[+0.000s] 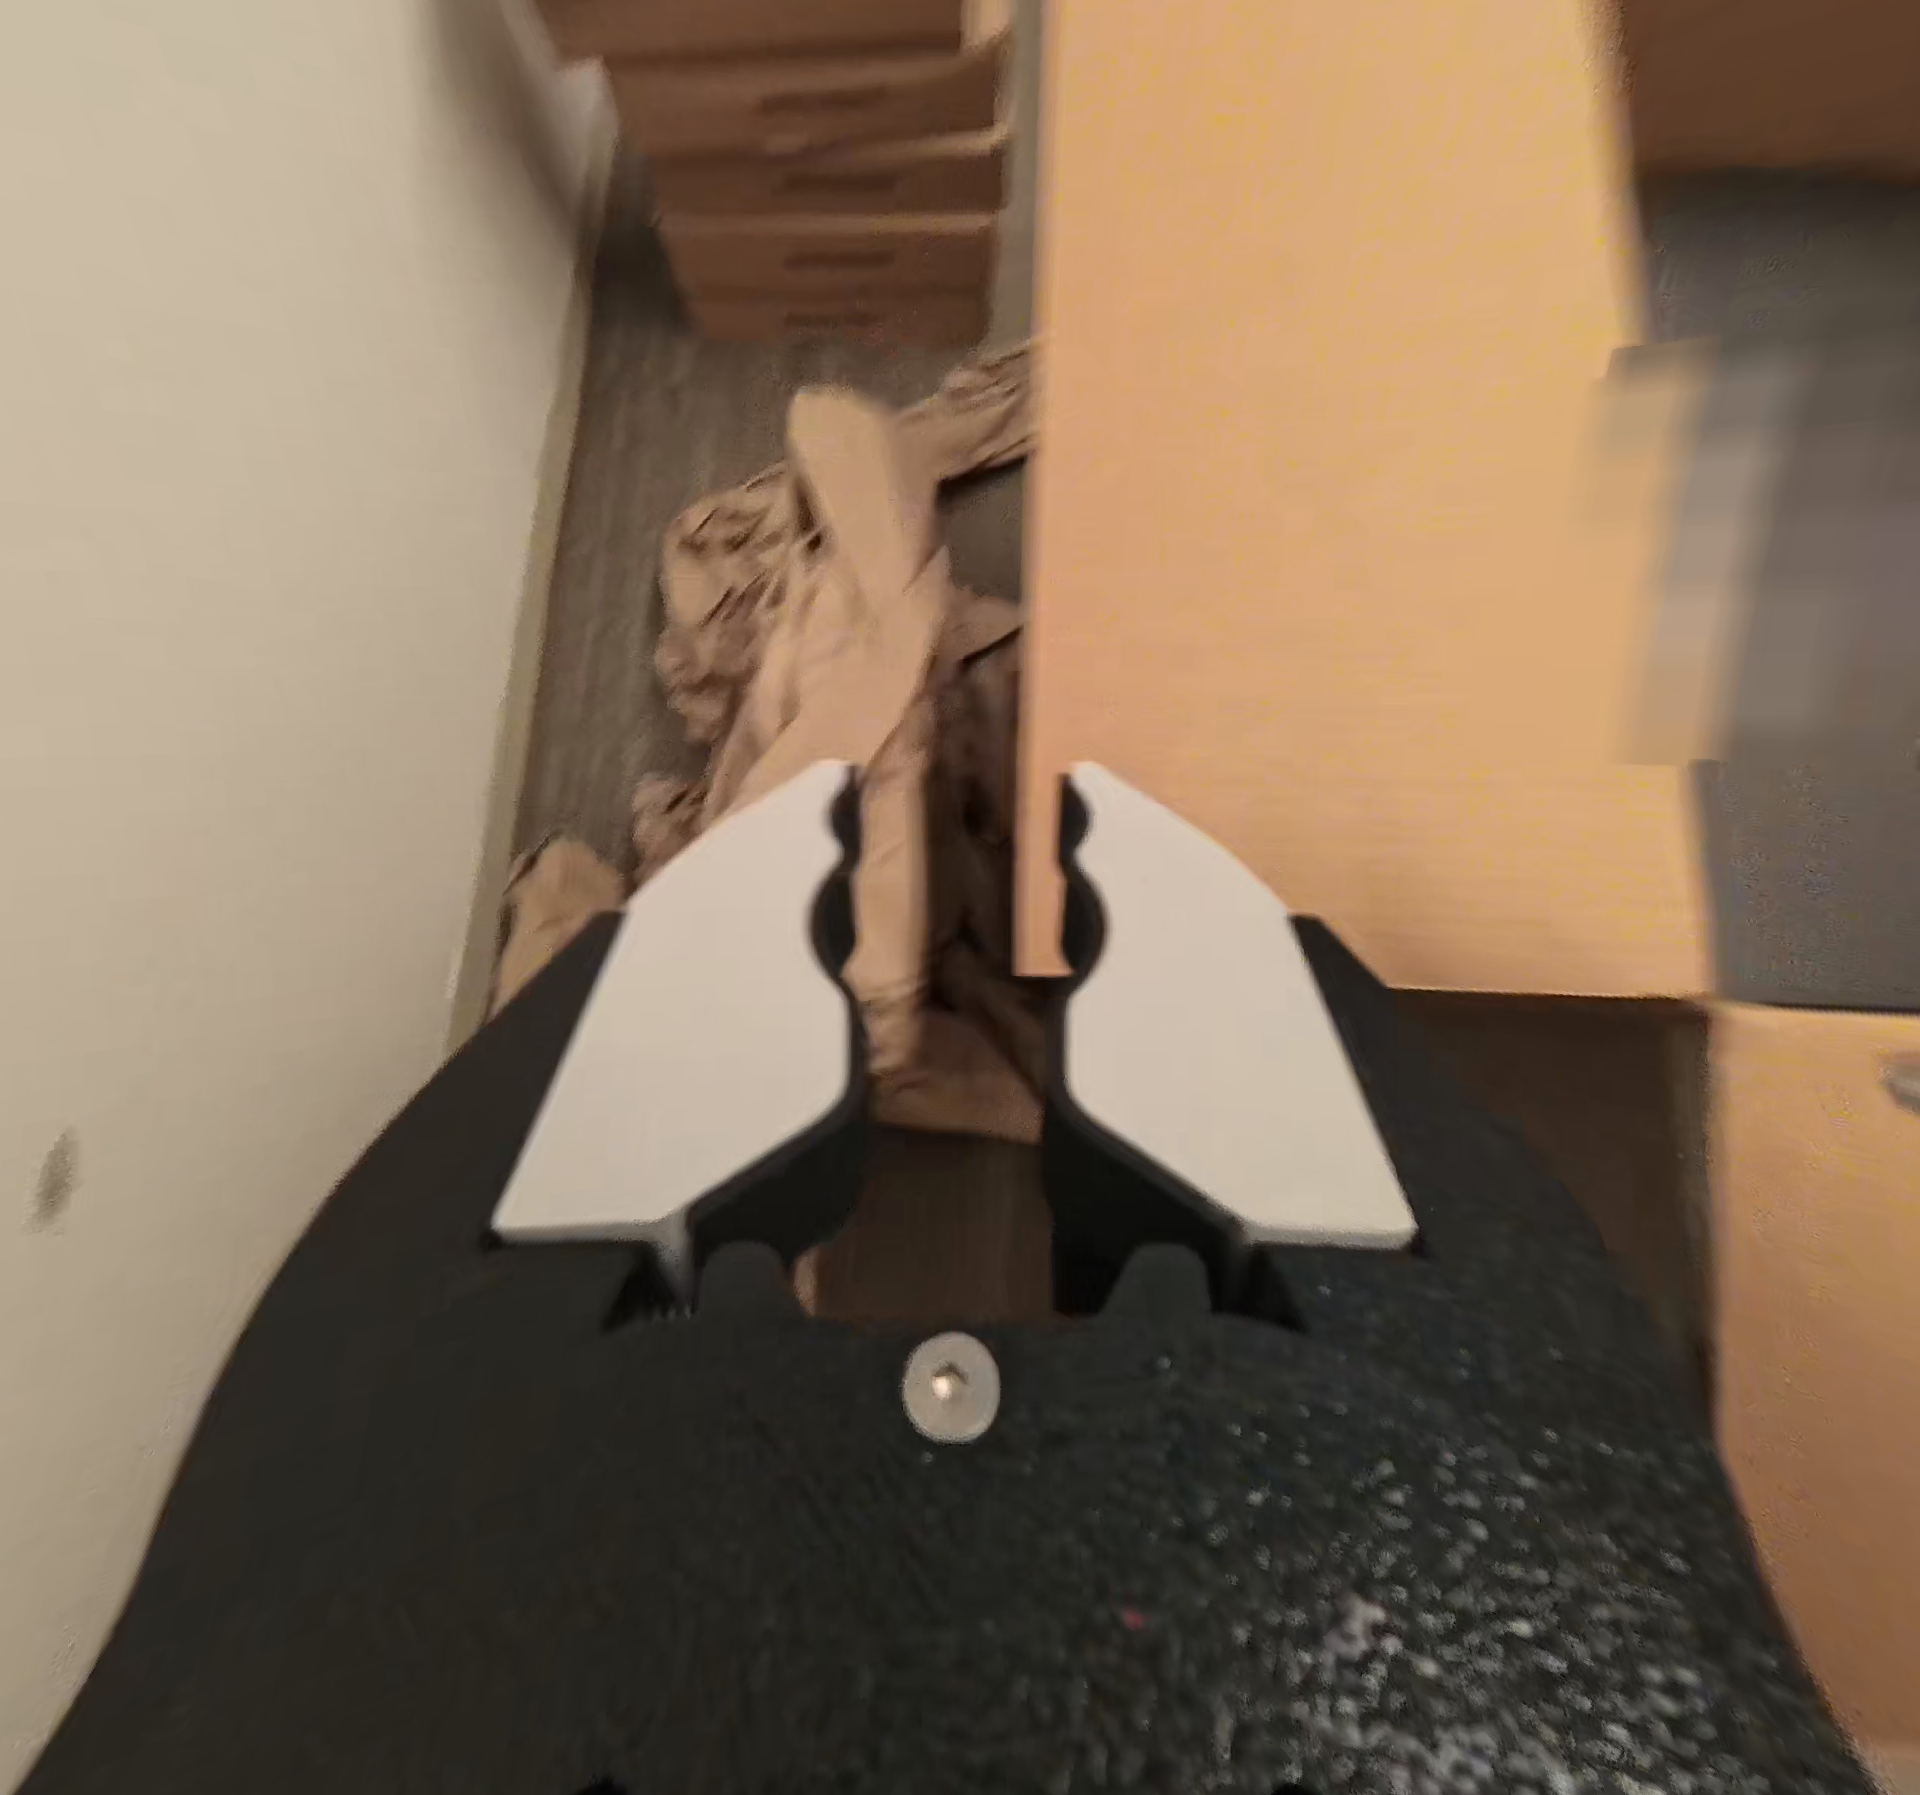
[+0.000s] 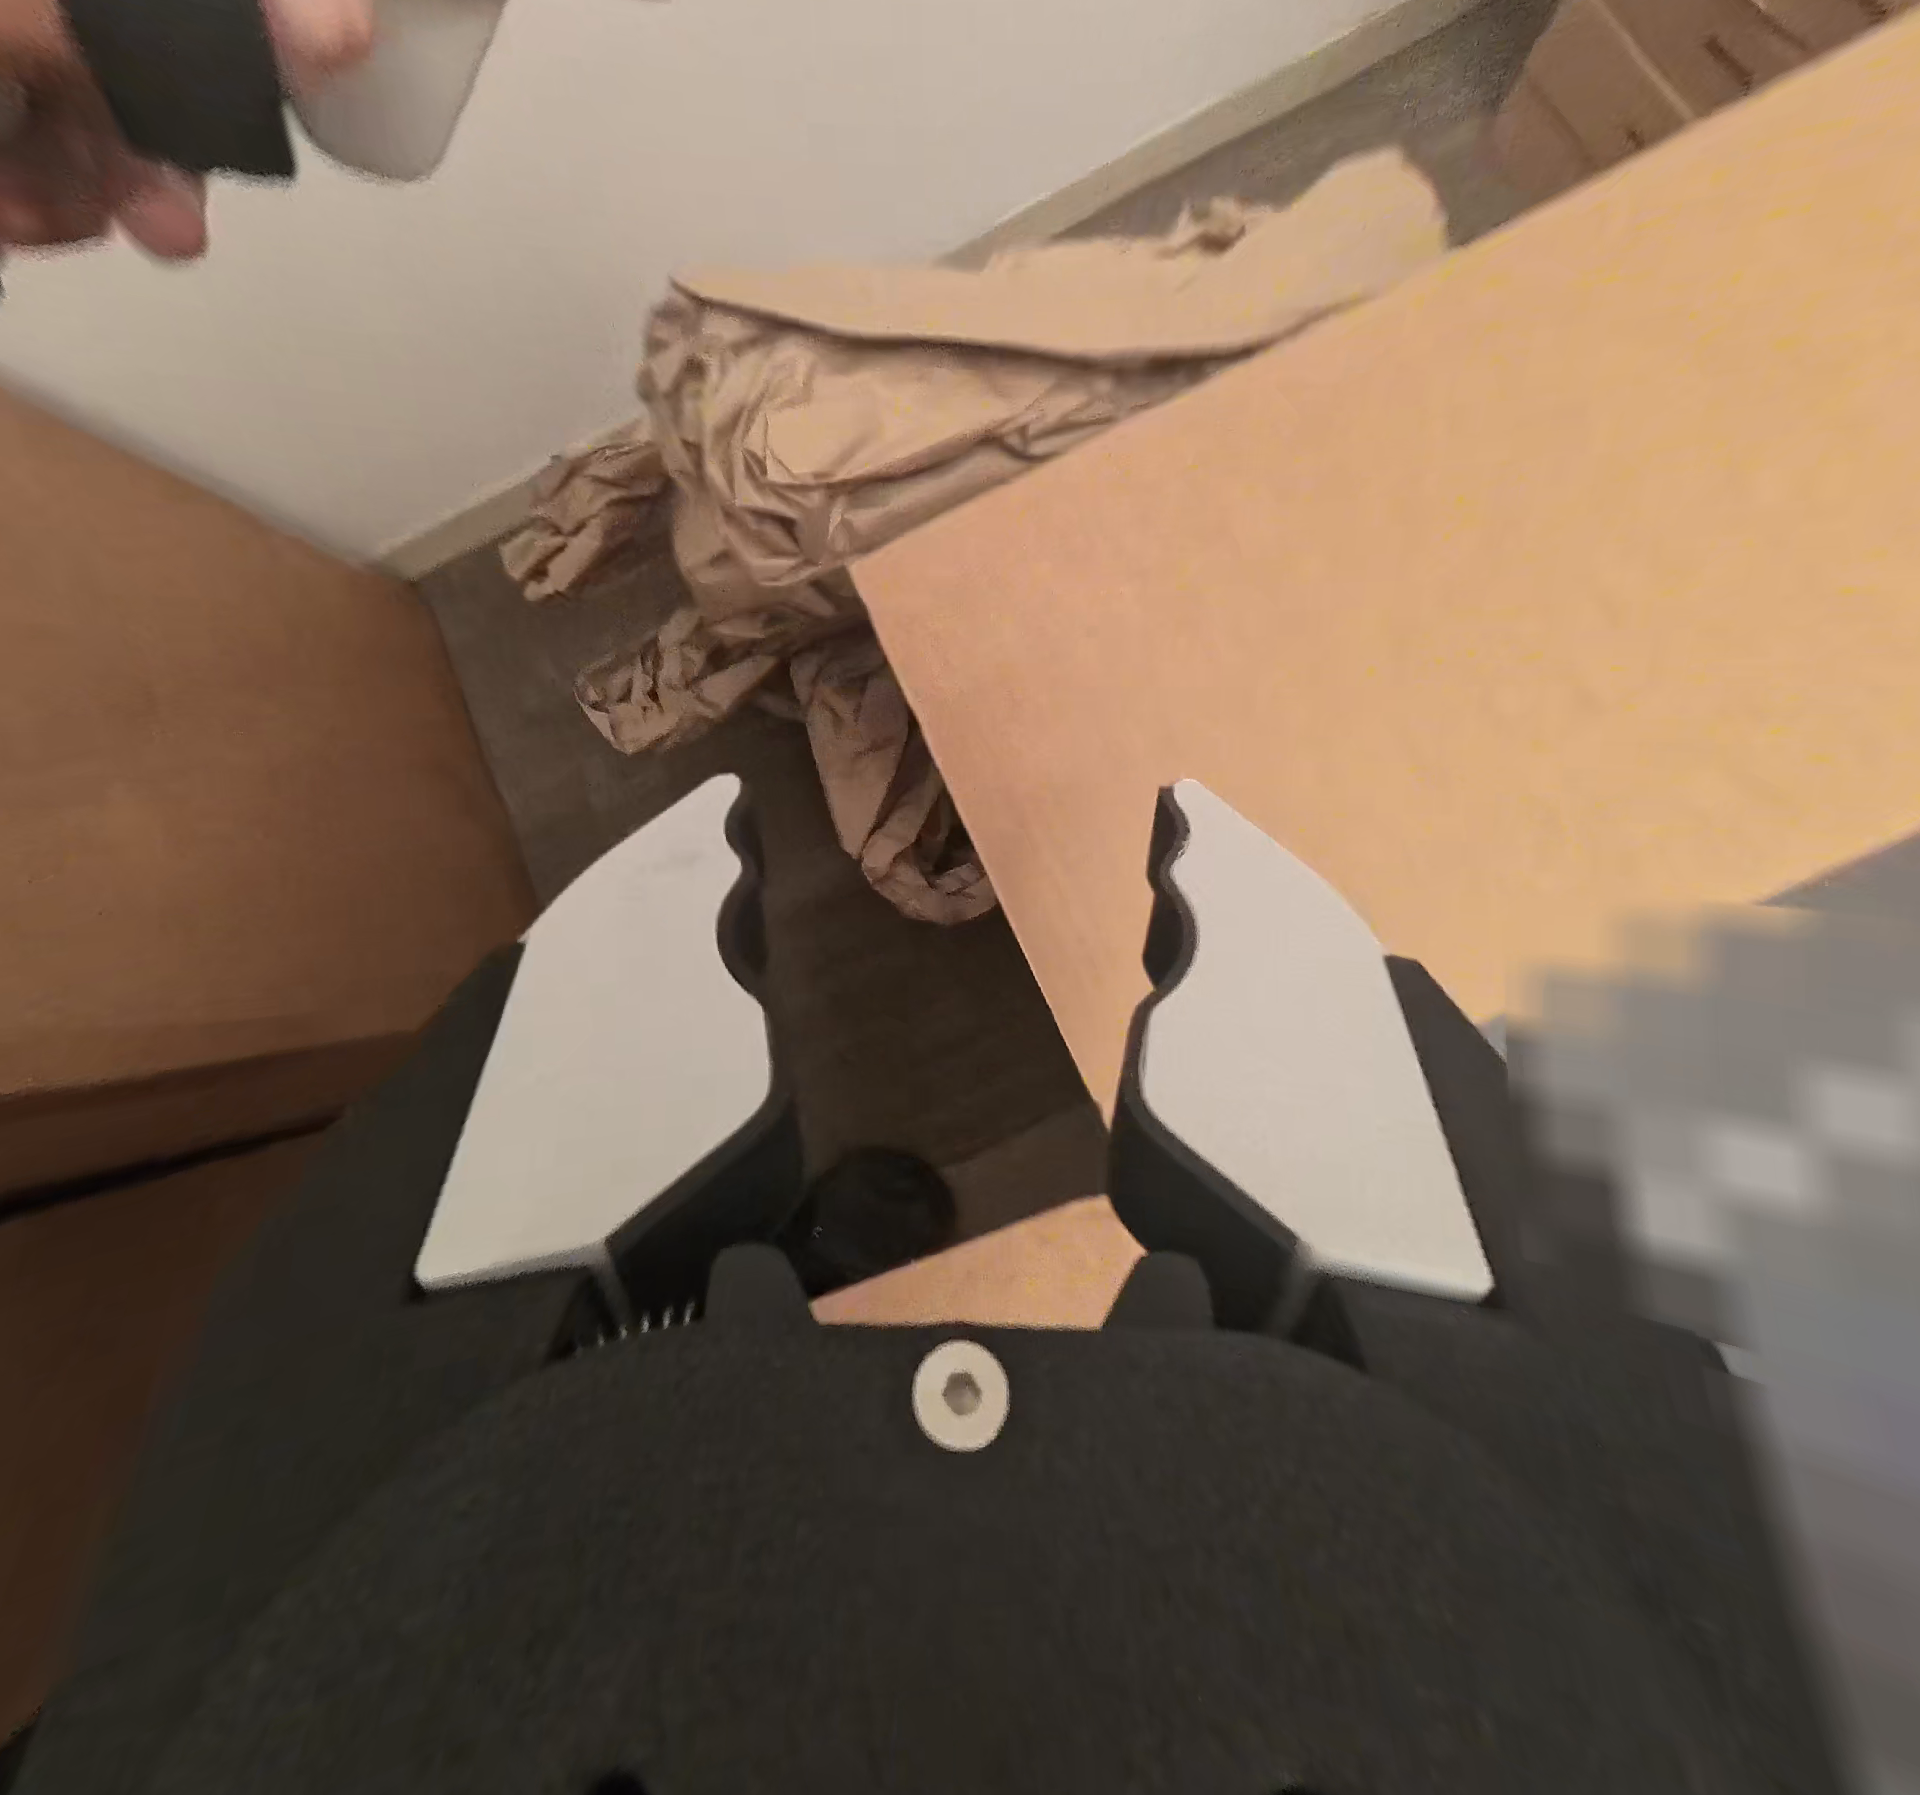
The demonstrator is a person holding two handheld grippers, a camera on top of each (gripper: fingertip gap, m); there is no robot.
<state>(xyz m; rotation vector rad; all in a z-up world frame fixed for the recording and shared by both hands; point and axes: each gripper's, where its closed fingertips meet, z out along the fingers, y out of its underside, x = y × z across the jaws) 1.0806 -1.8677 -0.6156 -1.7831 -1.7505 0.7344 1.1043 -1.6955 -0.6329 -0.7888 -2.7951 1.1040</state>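
Here the left tongs (image 1: 961, 872) are standing narrowly parted, and the lower edge of an upright cardboard flap (image 1: 1320, 457) is sitting in the gap, pressed against the right-hand finger (image 1: 1174, 997); the other finger is not clearly touching it, so I cannot tell whether the flap is actually pinched. The flap's long axis is running straight away from the tongs, edge-on to them. Left of the flap, crumpled brown packing paper (image 1: 831, 623) is lying on the grey floor (image 1: 644, 457), and beyond the paper a stack of cardboard boxes (image 1: 821, 166) is standing against the white wall (image 1: 260, 498).

The right tongs (image 2: 956, 872) are gaping wide and gripping nothing. The same flap (image 2: 1403, 602) is slanting up and to the right from them, its corner reaching into the gap beside the right-hand finger (image 2: 1278, 1018). Left of the flap, the crumpled paper (image 2: 790, 519) is spilling toward the wall. Far up-left of the flap, a hand (image 2: 125, 83) is holding the other tool, well apart.
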